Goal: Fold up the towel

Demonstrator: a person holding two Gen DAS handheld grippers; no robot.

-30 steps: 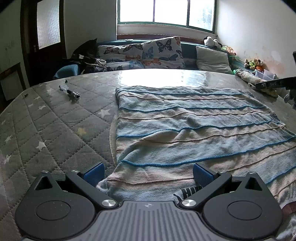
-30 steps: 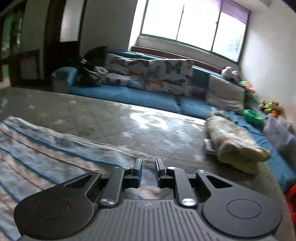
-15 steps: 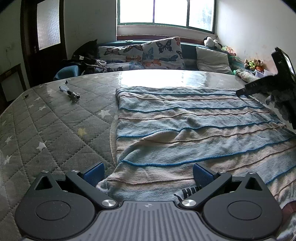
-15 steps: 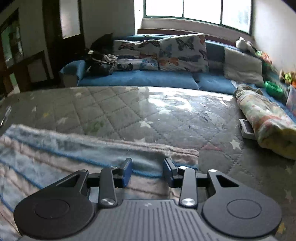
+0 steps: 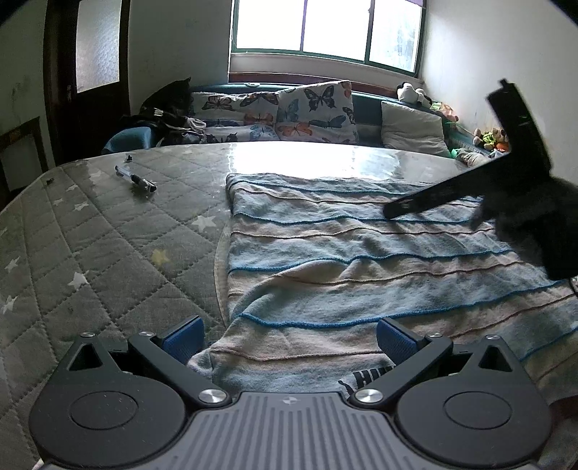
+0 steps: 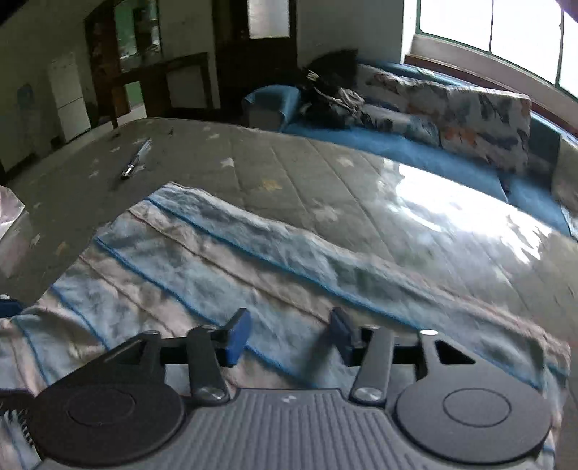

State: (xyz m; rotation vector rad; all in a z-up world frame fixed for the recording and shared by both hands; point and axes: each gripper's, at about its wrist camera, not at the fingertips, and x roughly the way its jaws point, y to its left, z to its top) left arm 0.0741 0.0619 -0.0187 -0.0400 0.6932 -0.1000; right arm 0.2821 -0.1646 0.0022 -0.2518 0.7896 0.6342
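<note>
I see the towel (image 5: pixel 361 253) spread on the mattress (image 5: pixel 90 253), filling the centre and right of the left view. A pen (image 5: pixel 135 179) lies on the mattress at upper left, well apart from the towel. Cushions (image 5: pixel 314 108) sit behind the mattress, under the window (image 5: pixel 325 25).

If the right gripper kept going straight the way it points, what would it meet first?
Most likely the striped towel: the open right gripper points low across it, with cloth directly ahead. Its height above the cloth is unclear.

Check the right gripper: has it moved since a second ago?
Yes. The right gripper has swung in leftward over the towel, towards the pen.
</note>
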